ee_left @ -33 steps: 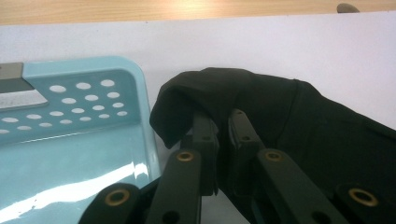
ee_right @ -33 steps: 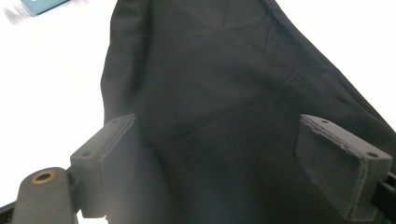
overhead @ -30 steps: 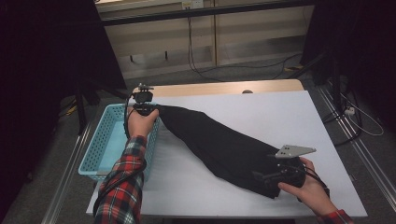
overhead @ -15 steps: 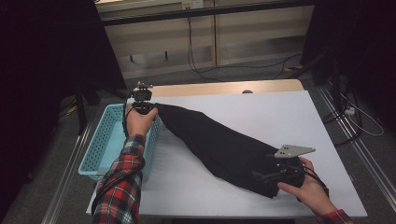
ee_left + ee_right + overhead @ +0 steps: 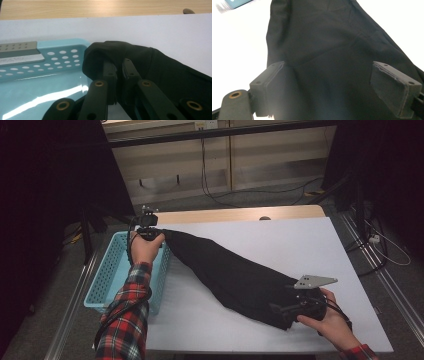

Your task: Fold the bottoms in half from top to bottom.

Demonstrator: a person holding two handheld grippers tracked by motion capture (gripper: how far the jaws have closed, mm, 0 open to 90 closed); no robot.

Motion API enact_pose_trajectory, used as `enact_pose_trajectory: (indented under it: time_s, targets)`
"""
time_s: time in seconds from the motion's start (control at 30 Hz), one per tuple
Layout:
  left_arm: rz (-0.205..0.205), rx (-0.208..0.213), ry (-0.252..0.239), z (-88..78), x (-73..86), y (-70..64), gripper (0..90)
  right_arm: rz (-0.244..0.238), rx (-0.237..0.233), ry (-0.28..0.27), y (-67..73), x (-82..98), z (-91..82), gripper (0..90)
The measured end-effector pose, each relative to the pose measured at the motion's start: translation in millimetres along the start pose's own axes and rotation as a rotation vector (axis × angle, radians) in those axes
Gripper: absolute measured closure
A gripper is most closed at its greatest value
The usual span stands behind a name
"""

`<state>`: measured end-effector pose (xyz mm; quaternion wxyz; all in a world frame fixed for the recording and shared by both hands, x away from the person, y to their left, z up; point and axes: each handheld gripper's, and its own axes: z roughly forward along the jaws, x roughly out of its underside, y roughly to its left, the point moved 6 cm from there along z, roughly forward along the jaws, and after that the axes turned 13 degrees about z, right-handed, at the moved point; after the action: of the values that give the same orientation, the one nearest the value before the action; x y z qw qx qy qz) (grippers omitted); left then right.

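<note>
the black garment [image 5: 235, 275] is stretched slantwise across the white table [image 5: 280, 240], its far end pinched at the corner of the blue basket [image 5: 112, 275] by the nearly closed left gripper [image 5: 119, 65], while its near end is flanked, ungripped, by the wide-spread right gripper [image 5: 332, 82].

Three cameras: one fixed overhead, one riding on each gripper

The high view looks forward and down across the white table [image 5: 310, 240] from the person's side, far enough to take in the floor beyond. The left gripper view sits low, close behind its jaws, facing the blue basket [image 5: 30, 75] and black cloth [image 5: 160, 72]. The right gripper view looks closely along the same cloth.
</note>
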<state>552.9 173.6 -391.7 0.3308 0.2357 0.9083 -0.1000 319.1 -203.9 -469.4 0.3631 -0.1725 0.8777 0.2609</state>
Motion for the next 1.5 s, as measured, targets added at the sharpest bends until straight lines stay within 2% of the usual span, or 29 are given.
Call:
enact_pose_trajectory:
  time_s: [0.13, 0.33, 0.37, 0.6, 0.73, 0.87, 1.0, 1.27, 1.5]
  targets:
    - [-0.001, 0.002, 0.003, 1.8, 0.0, 0.6, 84.2, 0.002, 0.001, -0.001, -0.6, 0.3, -0.4, 13.9]
    - [0.011, 0.034, -0.011, 5.0, -2.8, -12.9, 84.2, 0.004, 0.003, -0.002, -1.8, 1.3, -1.9, 13.9]
    - [0.030, 0.052, -0.016, 5.0, -4.5, -20.7, 84.2, 0.003, 0.001, -0.003, -1.8, 1.3, -2.2, 13.9]
    - [0.079, 0.120, -0.051, 3.8, -7.3, -49.8, 84.2, 0.000, 0.003, 0.002, -0.6, 1.7, -1.4, 13.9]
    - [0.105, 0.171, -0.066, 4.8, -4.8, -67.3, 84.2, -0.003, -0.001, 0.006, 0.9, 1.8, -0.4, 13.9]
    - [0.114, 0.206, -0.073, 7.9, -0.7, -80.8, 84.1, -0.005, -0.004, 0.007, 2.1, 1.7, 0.4, 13.9]
    - [0.141, 0.233, -0.083, 8.9, 2.8, -94.6, 84.2, -0.008, -0.006, 0.008, 3.0, 1.8, 0.9, 13.9]
    - [0.201, 0.312, -0.105, 13.7, 15.6, -130.9, 84.2, -0.010, -0.003, 0.012, 2.9, 2.9, 1.0, 13.9]
    - [0.213, 0.368, -0.116, 20.9, 32.1, -151.6, 84.2, -0.008, -0.002, 0.012, 2.2, 3.4, 0.4, 13.9]
